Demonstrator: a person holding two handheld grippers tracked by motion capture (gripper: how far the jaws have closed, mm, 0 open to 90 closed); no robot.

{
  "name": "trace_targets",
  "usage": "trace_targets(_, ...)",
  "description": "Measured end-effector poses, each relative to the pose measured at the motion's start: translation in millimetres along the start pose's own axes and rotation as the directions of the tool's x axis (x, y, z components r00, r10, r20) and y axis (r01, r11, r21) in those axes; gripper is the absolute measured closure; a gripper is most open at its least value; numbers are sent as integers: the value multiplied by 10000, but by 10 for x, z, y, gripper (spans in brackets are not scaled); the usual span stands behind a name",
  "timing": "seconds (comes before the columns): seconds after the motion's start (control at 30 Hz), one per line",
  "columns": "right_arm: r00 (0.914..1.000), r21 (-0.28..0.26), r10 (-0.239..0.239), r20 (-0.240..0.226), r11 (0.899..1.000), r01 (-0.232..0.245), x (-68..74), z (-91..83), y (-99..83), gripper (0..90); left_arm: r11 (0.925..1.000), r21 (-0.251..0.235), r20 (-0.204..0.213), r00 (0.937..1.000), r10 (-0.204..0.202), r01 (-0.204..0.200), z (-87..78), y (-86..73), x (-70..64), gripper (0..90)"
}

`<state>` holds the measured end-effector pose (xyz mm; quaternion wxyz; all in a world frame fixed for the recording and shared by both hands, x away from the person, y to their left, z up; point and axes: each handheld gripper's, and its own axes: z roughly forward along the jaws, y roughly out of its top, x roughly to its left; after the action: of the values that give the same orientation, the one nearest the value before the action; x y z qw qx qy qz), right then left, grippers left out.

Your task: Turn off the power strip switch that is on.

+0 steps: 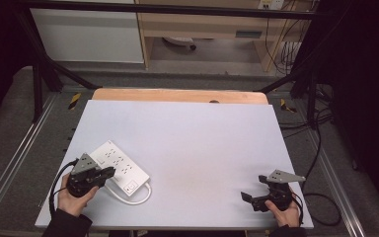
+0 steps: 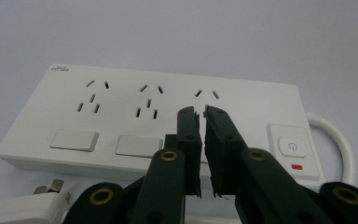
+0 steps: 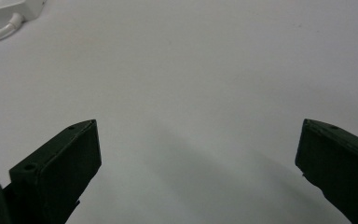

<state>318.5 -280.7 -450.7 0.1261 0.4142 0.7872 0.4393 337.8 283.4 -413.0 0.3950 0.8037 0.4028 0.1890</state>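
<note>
Hand-held gripper (image 2: 200, 114) over power strip (image 2: 121, 121)

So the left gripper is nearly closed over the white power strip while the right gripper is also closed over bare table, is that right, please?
Not quite. The right gripper is wide open: the right gripper view shows its jaws far apart over bare table. The rest holds: the left gripper is nearly closed over the white power strip, empty.
</note>
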Motion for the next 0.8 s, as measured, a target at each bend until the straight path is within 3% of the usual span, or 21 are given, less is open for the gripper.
trace_targets(0.33,10000,38,24,22,10000,-24,-4,1,-1,7,9998,213,95,9999,42,-44,53,-23,-2,893)
trace_targets(0.8,10000,37,66,9,10000,-66,0,3,1,7,9991,412,67,10000,30,-32,124,-55,15,896)
